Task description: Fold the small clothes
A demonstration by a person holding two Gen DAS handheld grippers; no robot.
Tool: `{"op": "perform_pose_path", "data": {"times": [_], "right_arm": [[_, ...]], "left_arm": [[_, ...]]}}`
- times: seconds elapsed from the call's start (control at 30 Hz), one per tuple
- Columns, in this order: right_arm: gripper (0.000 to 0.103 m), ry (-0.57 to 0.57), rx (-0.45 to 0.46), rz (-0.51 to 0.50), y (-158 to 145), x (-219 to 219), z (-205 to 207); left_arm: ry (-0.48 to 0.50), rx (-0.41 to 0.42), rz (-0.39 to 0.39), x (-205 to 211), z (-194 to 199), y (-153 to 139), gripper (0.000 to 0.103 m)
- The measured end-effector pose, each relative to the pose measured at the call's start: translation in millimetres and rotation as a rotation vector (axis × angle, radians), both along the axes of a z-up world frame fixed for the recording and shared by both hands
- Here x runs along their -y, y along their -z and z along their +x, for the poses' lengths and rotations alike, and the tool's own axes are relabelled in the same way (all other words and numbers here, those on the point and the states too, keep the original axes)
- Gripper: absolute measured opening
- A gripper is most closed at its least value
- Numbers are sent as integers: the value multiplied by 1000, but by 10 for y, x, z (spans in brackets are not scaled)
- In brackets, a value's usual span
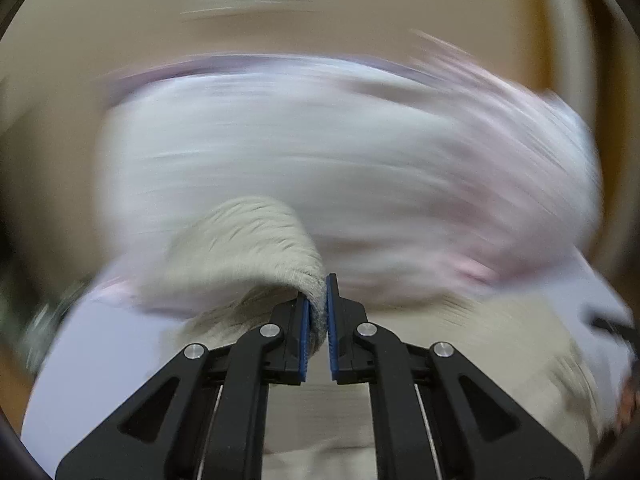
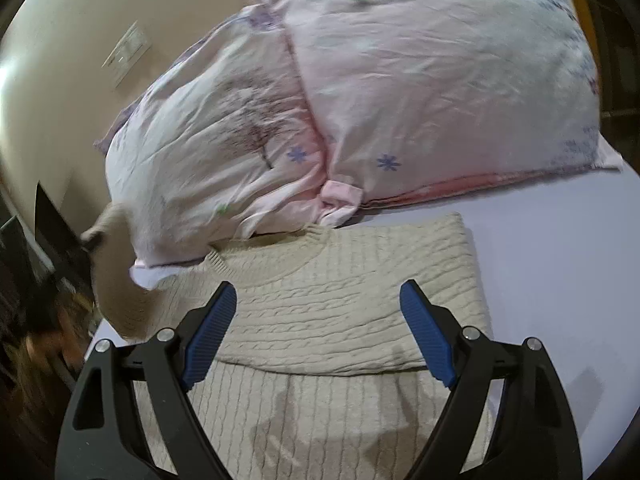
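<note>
A cream cable-knit sweater (image 2: 340, 300) lies on a pale lilac bed sheet (image 2: 552, 264), with one fold across its upper part. My left gripper (image 1: 318, 312) is shut on a sleeve of the sweater (image 1: 248, 248) and holds it lifted; the left wrist view is heavily blurred. In the right wrist view the lifted sleeve (image 2: 116, 280) hangs at the left edge. My right gripper (image 2: 320, 320) is open and empty, hovering over the middle of the sweater.
Two pink floral pillows (image 2: 400, 80) lie right behind the sweater and touch its collar. A beige wall (image 2: 72, 40) with a switch plate stands at the left. The bed's edge and dark clutter are at the far left (image 2: 32, 320).
</note>
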State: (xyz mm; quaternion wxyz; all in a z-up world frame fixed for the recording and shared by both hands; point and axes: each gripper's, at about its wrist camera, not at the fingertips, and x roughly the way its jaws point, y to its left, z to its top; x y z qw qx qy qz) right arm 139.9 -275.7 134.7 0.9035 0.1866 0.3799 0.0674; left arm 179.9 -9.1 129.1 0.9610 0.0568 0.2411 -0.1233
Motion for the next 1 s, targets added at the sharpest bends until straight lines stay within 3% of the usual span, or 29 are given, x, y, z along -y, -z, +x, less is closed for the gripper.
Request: {"op": "perform_pose_path", "data": {"times": [0.07, 0.13, 0.2, 0.23, 0.3, 0.43, 0.5, 0.63, 0.67, 0.7, 0.73, 0.8, 0.83, 0.87, 0.93, 0.97, 1.0], "right_arm": [[84, 28, -21, 30, 72, 106, -1], [84, 39, -50, 77, 129, 214, -10], [84, 45, -57, 107, 137, 301, -40], [83, 45, -59, 116, 131, 350, -52], [78, 31, -75, 138, 155, 409, -28], [56, 42, -173, 192, 348, 443, 144], [50, 70, -210, 181, 445, 442, 226], [49, 129, -292, 338, 682, 513, 303], [48, 143, -302, 327, 704, 503, 303], [20, 150, -310, 308, 721, 489, 311], [8, 144, -308, 274, 751, 442, 322], [8, 162, -262, 232, 723, 444, 306], [9, 175, -221, 197, 651, 460, 287], [17, 169, -212, 180, 607, 462, 277], [45, 159, -231, 153, 500, 453, 179], [74, 141, -224, 128, 419, 423, 61], [86, 131, -215, 108, 365, 409, -40]], "left_arm": [[159, -61, 109, 741, -23, 324, 7], [294, -136, 276, 1409, -95, 799, 8], [336, -189, 321, 1562, -126, 1012, 10], [343, -203, 294, 1513, -142, 1011, 10], [334, -204, 213, 1289, -169, 887, 15], [237, -199, 46, 479, -311, 582, 38], [170, -222, 18, 75, -384, 562, 39], [12, -299, -19, -667, -662, 697, 39], [-17, -316, -33, -802, -771, 734, 39], [-37, -332, -43, -915, -838, 762, 39], [-54, -349, -62, -1048, -914, 805, 39], [-74, -385, -116, -1296, -1074, 881, 39], [-74, -406, -146, -1407, -1180, 913, 39], [-68, -423, -171, -1497, -1294, 941, 39], [-57, -449, -201, -1572, -1445, 992, 45], [-51, -467, -212, -1593, -1502, 1024, 46], [-40, -490, -221, -1592, -1576, 1069, 47]]}}
